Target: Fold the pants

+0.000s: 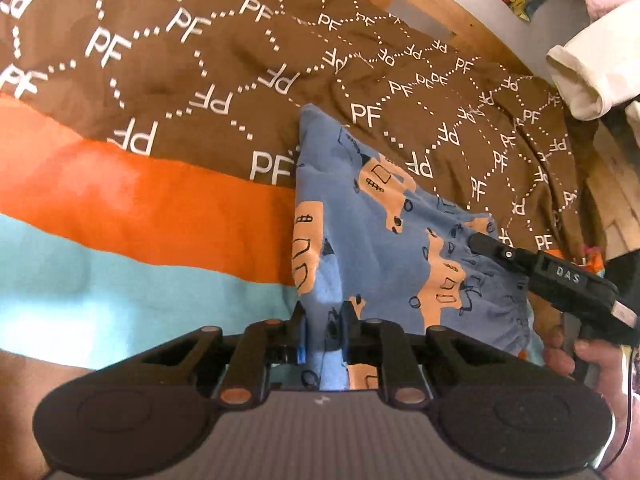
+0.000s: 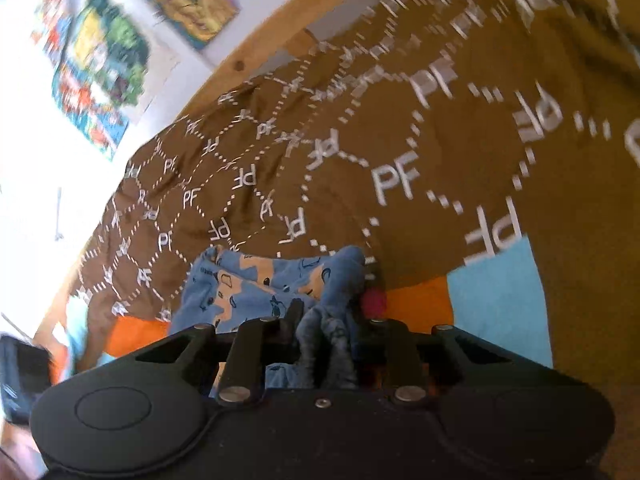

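Both grippers are pinching the blue printed pants, which are lying on the brown PF-print duvet near the orange stripe; the far leg end is still resting on the duvet.

Left gripper: fingers are clamping a bunched edge of cloth, fabric visibly wedged between the pads. Right gripper, held by a hand, is biting the near right edge, which looks like the gathered waistband. In the right wrist view, the right gripper is squeezing a thick twisted wad of fabric.

Step in hand, as I read it: lifting the near end to carry it over toward the far end.
- Keeping both grips level so the fold line is running straight.
- Keeping light tension between the hands; the right-side wad is twisted, so that corner is likely landing crooked unless shaken flat.
- Letting the far end stay anchored on the duvet.

Room: left side is wide open over the orange and light blue stripe. Far side is bounded by the wooden bed rail. Right side is tighter: white cloth is sitting near the rail, and the duvet is dropping off there.
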Action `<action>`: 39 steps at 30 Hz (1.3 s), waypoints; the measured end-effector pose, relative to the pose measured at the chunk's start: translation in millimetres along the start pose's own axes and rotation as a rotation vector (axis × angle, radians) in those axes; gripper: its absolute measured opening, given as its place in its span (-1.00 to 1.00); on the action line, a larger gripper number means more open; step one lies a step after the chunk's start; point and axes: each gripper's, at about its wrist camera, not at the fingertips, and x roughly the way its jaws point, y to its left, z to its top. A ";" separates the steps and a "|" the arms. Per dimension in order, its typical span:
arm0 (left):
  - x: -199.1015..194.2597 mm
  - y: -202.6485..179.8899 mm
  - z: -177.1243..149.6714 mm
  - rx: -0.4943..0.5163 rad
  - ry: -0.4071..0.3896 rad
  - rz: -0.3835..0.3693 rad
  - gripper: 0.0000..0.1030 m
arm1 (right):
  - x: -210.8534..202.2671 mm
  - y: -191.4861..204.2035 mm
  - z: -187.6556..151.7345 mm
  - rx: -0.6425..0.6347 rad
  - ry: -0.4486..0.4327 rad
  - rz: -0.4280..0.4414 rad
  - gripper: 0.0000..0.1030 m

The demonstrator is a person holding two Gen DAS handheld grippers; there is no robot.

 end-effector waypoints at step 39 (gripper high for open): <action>-27.6 -60.1 61.9 0.199 -0.308 -0.003 -0.69 | -20.2 103.5 39.9 -0.750 -0.410 -0.196 -0.63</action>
